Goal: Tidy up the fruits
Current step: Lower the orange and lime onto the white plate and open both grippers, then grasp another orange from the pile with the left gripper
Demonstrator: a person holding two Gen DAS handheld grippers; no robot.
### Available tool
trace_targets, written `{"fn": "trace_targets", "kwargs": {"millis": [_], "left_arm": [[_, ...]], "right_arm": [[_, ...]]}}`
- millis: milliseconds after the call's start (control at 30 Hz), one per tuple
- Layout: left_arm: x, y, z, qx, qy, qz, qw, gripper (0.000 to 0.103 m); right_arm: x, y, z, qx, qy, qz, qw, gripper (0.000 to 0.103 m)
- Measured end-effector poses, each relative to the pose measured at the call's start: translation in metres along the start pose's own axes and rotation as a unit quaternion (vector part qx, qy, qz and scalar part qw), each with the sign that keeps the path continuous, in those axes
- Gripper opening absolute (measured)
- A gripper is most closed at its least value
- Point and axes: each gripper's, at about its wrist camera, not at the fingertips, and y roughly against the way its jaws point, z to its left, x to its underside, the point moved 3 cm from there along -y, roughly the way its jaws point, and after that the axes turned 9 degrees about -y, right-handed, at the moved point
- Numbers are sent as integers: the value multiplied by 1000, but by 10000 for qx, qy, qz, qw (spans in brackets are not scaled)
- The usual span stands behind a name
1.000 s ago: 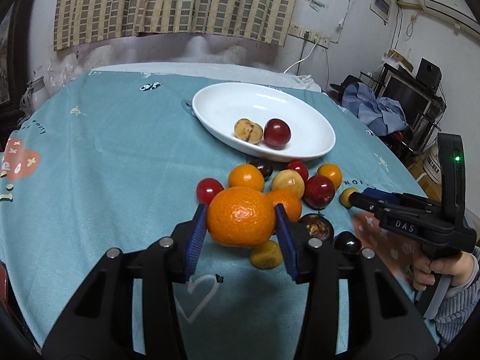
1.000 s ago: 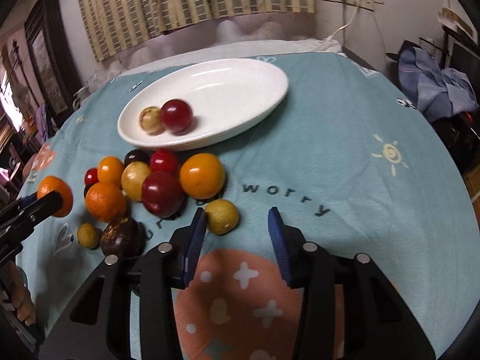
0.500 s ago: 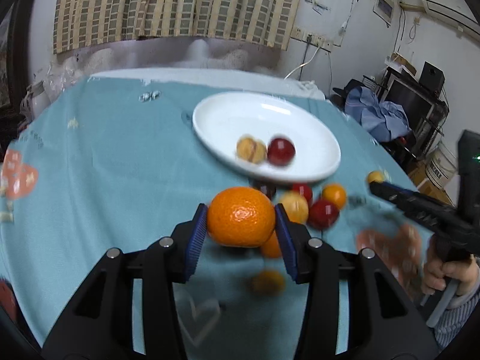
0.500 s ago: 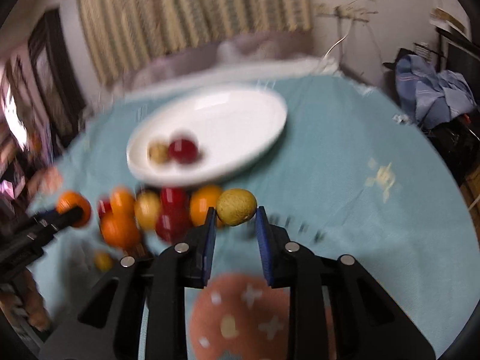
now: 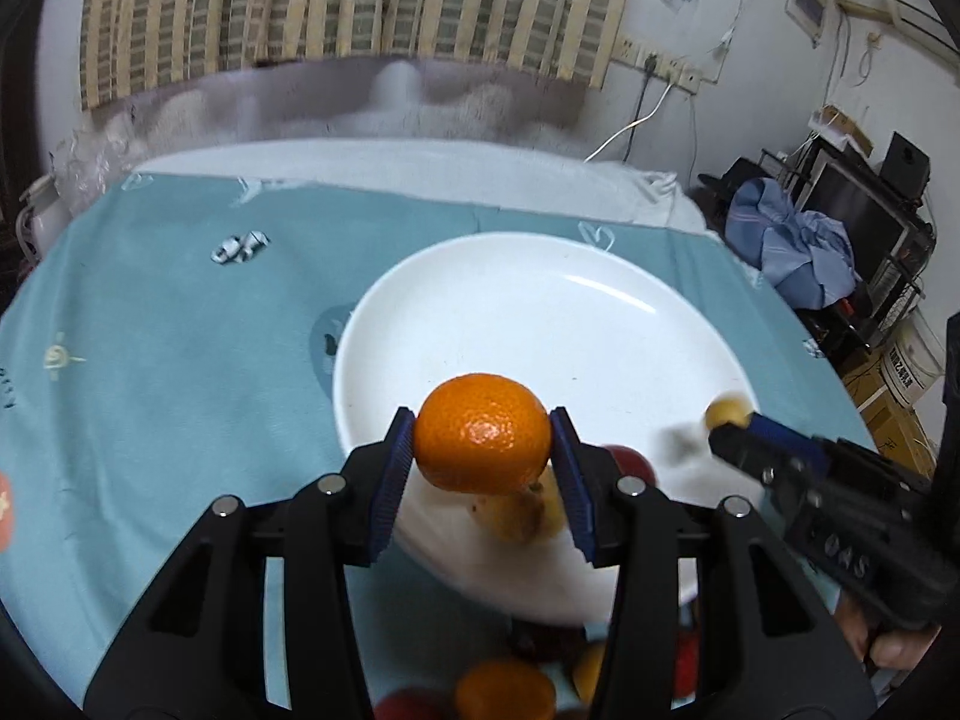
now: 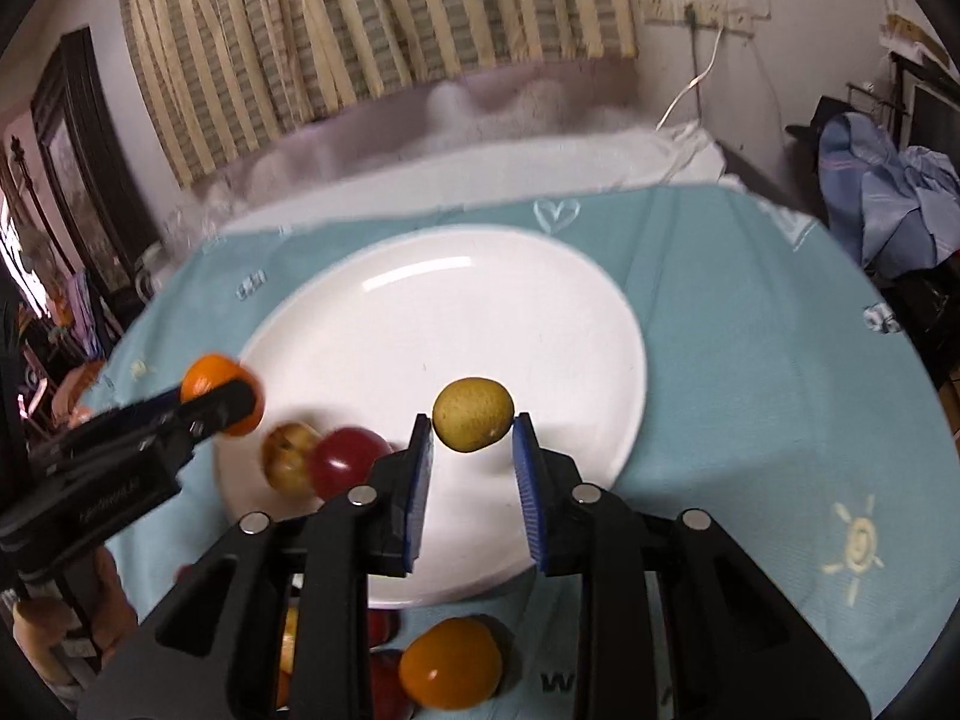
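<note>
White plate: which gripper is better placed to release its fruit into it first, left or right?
Probably the right gripper: its yellow-green fruit hangs over bare middle of the white plate. The left gripper holds its orange over the near rim, above two fruits already there.

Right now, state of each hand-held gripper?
Left hand-held gripper: closed on the round orange tangerine, over the white oval plate.
Right hand-held gripper: closed on the small yellow-green fruit, over the same plate.
</note>
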Motion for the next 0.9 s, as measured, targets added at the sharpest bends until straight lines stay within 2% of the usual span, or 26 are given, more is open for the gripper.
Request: {"fn": "trace_targets", "kwargs": {"millis": [33,100,233,300,400,433,500,600,700,800,900], "left_arm": [[0,-5,1,-11,36,9,10000,49],[3,-8,1,-56,4,-1,10000,63],[6,5,-1,-95,-106,-120,9998,64],[9,21,-1,-135,-122,-229,9996,65],[21,48,-1,-312,-179,-378,9986,66],[28,57,-1,-382,-215,-415,9982,68],[43,72,-1,-508,-247,-496,9972,80],[68,86,0,-660,-294,-439,9964,80],[88,87,-2,-746,-402,-310,9959,80],[90,86,-4,-851,-519,-356,9944,80],[90,81,-7,-703,-620,-310,9951,80]], "right_arm": [[0,-1,1,46,51,11,10000,29],[0,0,1,128,115,-53,9998,30],[0,13,1,-25,9,-70,10000,31],[-1,33,4,-161,-23,-257,9995,31],[1,71,7,-310,-100,-706,9970,65],[4,82,8,-364,-122,-872,9955,65],[16,100,9,-453,-47,-964,9943,65],[41,108,1,-432,-130,-961,9943,65],[64,100,-11,-351,-283,-695,9966,65],[69,92,-15,-264,-289,-495,9980,65],[67,89,-17,-189,-328,-474,9982,65]]}}
